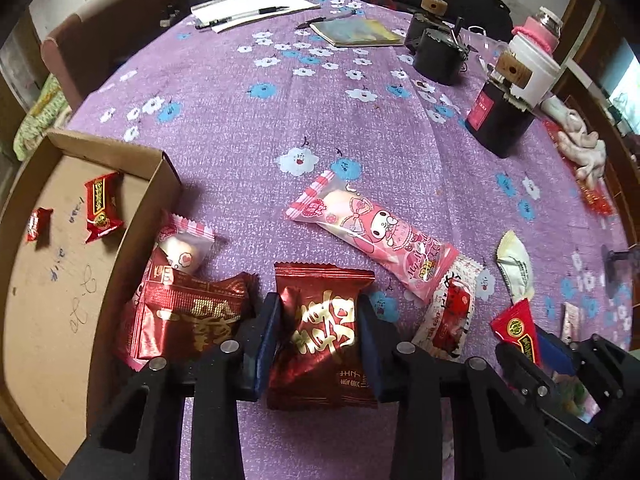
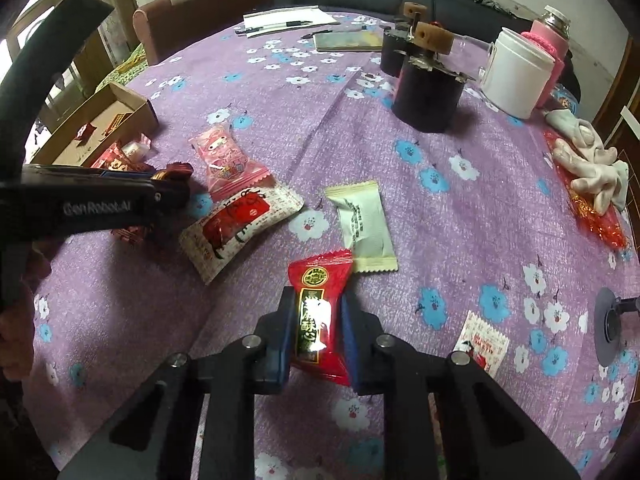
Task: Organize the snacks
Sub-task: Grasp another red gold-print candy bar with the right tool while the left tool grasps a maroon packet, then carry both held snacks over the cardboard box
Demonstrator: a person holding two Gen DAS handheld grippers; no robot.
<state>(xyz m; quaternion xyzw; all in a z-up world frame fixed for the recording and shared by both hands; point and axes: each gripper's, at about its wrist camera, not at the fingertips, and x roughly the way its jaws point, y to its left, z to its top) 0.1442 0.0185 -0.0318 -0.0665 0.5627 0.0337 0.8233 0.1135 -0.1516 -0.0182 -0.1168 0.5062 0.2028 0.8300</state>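
My left gripper (image 1: 320, 320) is shut on a dark red foil packet (image 1: 320, 344) lying on the purple tablecloth, and its left pad creases the wrapper. A second dark red packet (image 1: 188, 312) and a pink-white sweet (image 1: 184, 248) lie beside the cardboard box (image 1: 52, 280), which holds two small red candies (image 1: 102, 206). My right gripper (image 2: 318, 308) is shut on a bright red candy packet (image 2: 318, 320). Ahead of it lie a cream packet (image 2: 364, 224), a white-and-red packet (image 2: 236, 228) and a pink cartoon packet (image 2: 224, 160). The left gripper (image 2: 172, 184) shows at the left.
At the back stand black canisters (image 2: 428, 88), a white jar (image 2: 516, 76), a pink-sleeved bottle (image 2: 552, 48), a notebook (image 1: 356, 32) and papers with pens (image 1: 252, 8). Pale gloves (image 2: 588, 164) lie at the right edge. A small printed packet (image 2: 484, 344) and a black round mount (image 2: 608, 324) sit near right.
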